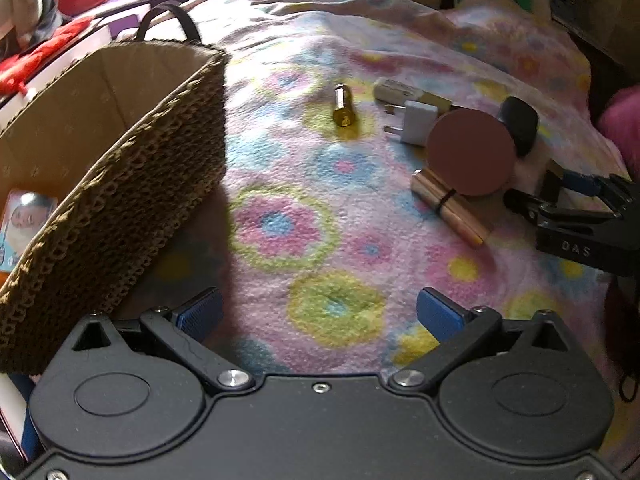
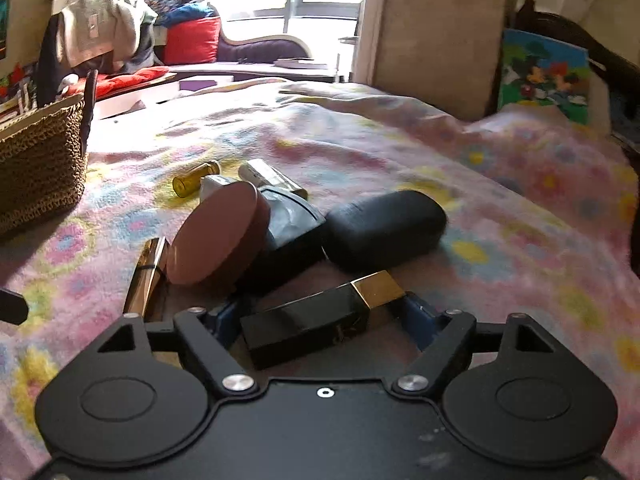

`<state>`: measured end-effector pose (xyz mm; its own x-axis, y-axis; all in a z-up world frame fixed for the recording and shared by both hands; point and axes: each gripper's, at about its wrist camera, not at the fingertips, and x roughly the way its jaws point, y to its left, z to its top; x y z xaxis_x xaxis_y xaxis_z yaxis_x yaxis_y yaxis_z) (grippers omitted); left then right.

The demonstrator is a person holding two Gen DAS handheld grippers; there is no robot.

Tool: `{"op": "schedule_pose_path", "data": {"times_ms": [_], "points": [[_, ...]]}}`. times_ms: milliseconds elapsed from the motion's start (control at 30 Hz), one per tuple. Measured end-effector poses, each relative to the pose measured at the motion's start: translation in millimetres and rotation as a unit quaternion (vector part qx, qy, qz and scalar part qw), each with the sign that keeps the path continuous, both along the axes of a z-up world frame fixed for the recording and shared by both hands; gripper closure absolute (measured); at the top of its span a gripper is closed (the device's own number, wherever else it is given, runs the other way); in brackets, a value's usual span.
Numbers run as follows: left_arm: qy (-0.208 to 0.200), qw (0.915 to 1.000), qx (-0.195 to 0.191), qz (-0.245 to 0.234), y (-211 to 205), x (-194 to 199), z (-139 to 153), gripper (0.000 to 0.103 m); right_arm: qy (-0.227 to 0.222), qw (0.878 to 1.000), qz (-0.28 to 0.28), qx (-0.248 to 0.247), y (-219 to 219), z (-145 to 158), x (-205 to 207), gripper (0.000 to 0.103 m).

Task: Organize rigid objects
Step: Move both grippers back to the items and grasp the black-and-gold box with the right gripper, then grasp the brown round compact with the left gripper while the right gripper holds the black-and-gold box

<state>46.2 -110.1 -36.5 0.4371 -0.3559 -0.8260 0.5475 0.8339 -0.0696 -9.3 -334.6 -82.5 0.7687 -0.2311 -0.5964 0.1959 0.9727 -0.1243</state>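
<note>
In the right wrist view a black case with a gold cap (image 2: pixel 316 320) lies slantwise between my right gripper's (image 2: pixel 320 320) blue pads, which press on its two ends. Just beyond it lie a round brown compact (image 2: pixel 220 236), a black oval case (image 2: pixel 384 232), banded gold tubes (image 2: pixel 146 276) and an amber vial (image 2: pixel 196 179). The left wrist view shows my left gripper (image 1: pixel 320 312) open over the flowered blanket with nothing between its fingers, beside a woven basket (image 1: pixel 120 184). The right gripper (image 1: pixel 560 196) enters at the right, behind the compact (image 1: pixel 470 152).
A white plug adapter (image 1: pixel 416 122) and a white-and-gold tube (image 1: pixel 396 90) lie near the vial (image 1: pixel 343 111). A printed card (image 1: pixel 28 220) sits inside the basket. Cushions and clothes pile up beyond the bed at the back left (image 2: pixel 188 40); a colourful board (image 2: pixel 544 72) leans at the back right.
</note>
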Motion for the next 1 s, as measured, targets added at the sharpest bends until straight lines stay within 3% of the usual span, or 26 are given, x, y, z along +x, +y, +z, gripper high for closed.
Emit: {"op": "schedule_pose_path", "data": {"times_ms": [200, 300, 433, 600, 800, 833, 867, 933, 1000], "points": [[-0.018, 0.9942, -0.017, -0.105, -24, -2, 10, 0.004, -0.035, 0.998, -0.045, 0.020, 3, -10, -43, 0.023], [-0.062, 0.9831, 0.007, -0.172, -48, -3, 10, 0.004, -0.046, 0.998, -0.052, 0.009, 7, -15, -45, 0.024], [-0.068, 0.9693, 0.017, -0.236, -73, -2, 4, 0.004, -0.058, 0.997, -0.053, 0.019, 4, -19, -47, 0.024], [-0.089, 0.9616, 0.047, -0.255, -95, 7, -5, 0.004, -0.069, 0.996, -0.054, 0.028, 0, -19, -51, 0.024], [-0.080, 0.9560, 0.033, -0.280, -103, 23, -13, 0.004, -0.077, 0.995, -0.054, 0.034, -3, -20, -54, 0.024], [-0.082, 0.9558, 0.025, -0.281, -103, 23, -14, 0.009, -0.078, 0.995, -0.054, 0.035, -3, -20, -54, 0.024], [-0.078, 0.9559, 0.017, -0.283, -103, 24, -14, 0.020, -0.079, 0.995, -0.054, 0.035, -3, -20, -54, 0.024], [-0.044, 0.9590, -0.018, -0.280, -100, 27, -14, 0.035, -0.080, 0.995, -0.054, 0.037, -4, -21, -54, 0.024], [-0.039, 0.9642, -0.031, -0.260, -96, 25, -14, 0.035, -0.081, 0.995, -0.054, 0.037, -4, -21, -53, 0.024]]}}
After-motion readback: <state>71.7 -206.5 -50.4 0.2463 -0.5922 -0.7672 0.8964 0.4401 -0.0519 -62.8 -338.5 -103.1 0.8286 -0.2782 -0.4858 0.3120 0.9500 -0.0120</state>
